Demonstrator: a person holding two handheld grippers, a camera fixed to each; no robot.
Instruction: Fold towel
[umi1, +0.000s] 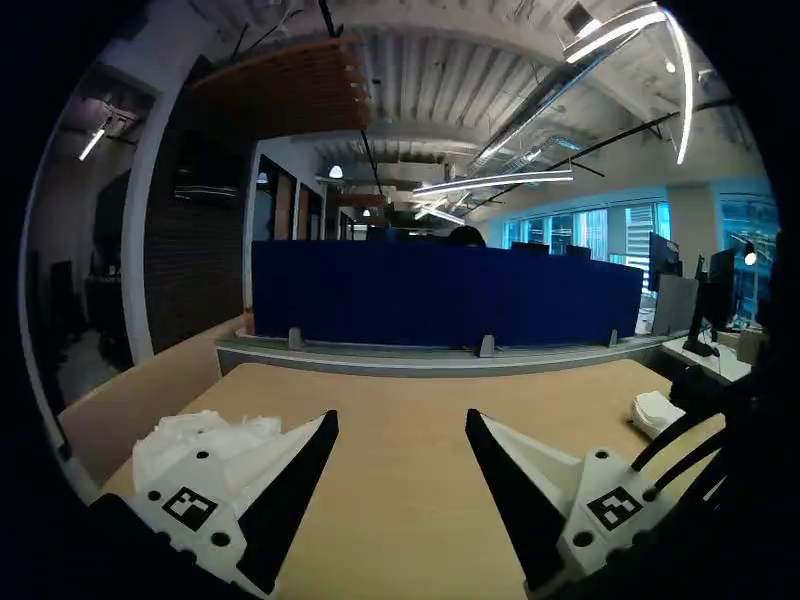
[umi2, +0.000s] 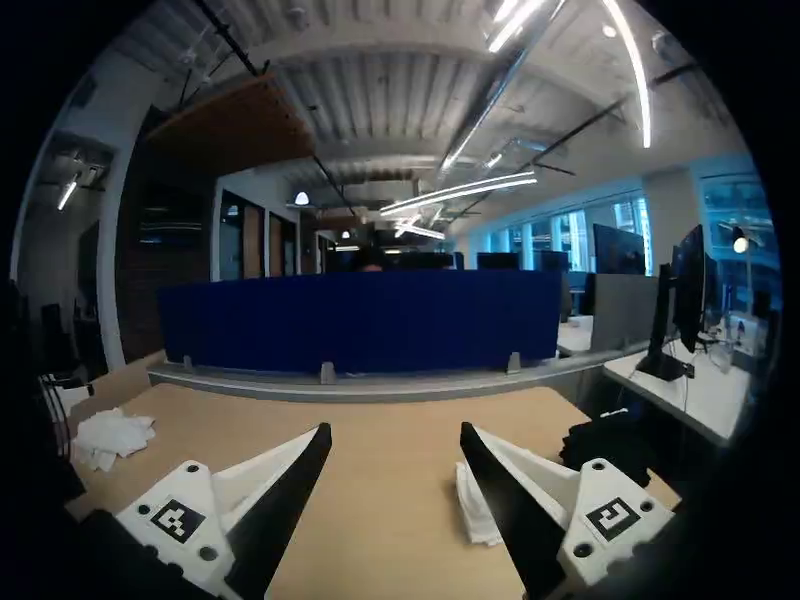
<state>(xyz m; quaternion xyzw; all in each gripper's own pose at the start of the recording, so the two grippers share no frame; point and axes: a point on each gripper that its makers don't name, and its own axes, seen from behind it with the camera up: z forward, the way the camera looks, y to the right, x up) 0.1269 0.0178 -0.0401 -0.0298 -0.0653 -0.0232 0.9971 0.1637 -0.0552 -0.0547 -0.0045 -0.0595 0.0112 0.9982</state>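
Observation:
A crumpled white towel (umi1: 205, 438) lies on the wooden table (umi1: 420, 430) at the left, partly behind my left gripper's left finger. My left gripper (umi1: 400, 425) stands open above the table with nothing between its fingers. A stack of folded white towels (umi1: 655, 410) sits at the table's right edge. In the right gripper view the crumpled towel (umi2: 112, 436) is far left, and the folded stack (umi2: 478, 500) lies partly behind the right finger. My right gripper (umi2: 395, 435) is open and holds nothing.
A blue partition (umi1: 440, 293) runs along the table's far edge. A dark cloth or bag (umi2: 610, 445) rests at the table's right edge. Desks with monitors (umi2: 680, 300) stand to the right. Cables (umi1: 690, 450) hang at the lower right.

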